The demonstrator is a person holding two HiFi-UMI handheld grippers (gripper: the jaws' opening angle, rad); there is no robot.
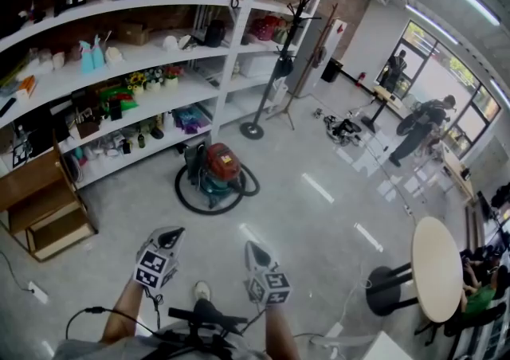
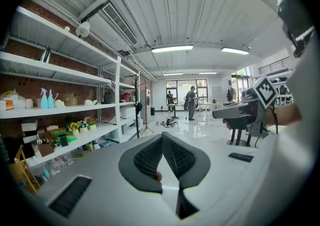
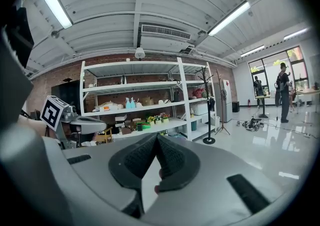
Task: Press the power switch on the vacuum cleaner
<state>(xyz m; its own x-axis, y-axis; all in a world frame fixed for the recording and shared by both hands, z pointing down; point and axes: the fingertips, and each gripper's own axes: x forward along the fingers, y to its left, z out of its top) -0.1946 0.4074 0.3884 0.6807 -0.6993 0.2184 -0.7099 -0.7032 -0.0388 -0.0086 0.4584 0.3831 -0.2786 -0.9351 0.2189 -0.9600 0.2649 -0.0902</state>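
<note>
A red and teal canister vacuum cleaner point(image 1: 218, 170) stands on the floor in front of the shelves, its black hose point(image 1: 198, 204) looped around it. My left gripper point(image 1: 172, 235) and right gripper point(image 1: 253, 250) are held low near the body, well short of the vacuum. Both are shut with their tips touching and nothing between them. In the left gripper view the shut left gripper point(image 2: 162, 139) points down the room, and the right gripper point(image 2: 220, 113) shows at the right. The right gripper view has its own shut right gripper point(image 3: 156, 140) aimed at the shelves, with the left gripper point(image 3: 100, 123) at the left.
White shelving point(image 1: 143, 56) full of small goods lines the wall behind the vacuum. A wooden crate point(image 1: 40, 203) sits at the left, a coat stand point(image 1: 271, 72) to the right of the vacuum, a round table point(image 1: 437, 268) at the right. People point(image 1: 414, 127) stand far off by the windows.
</note>
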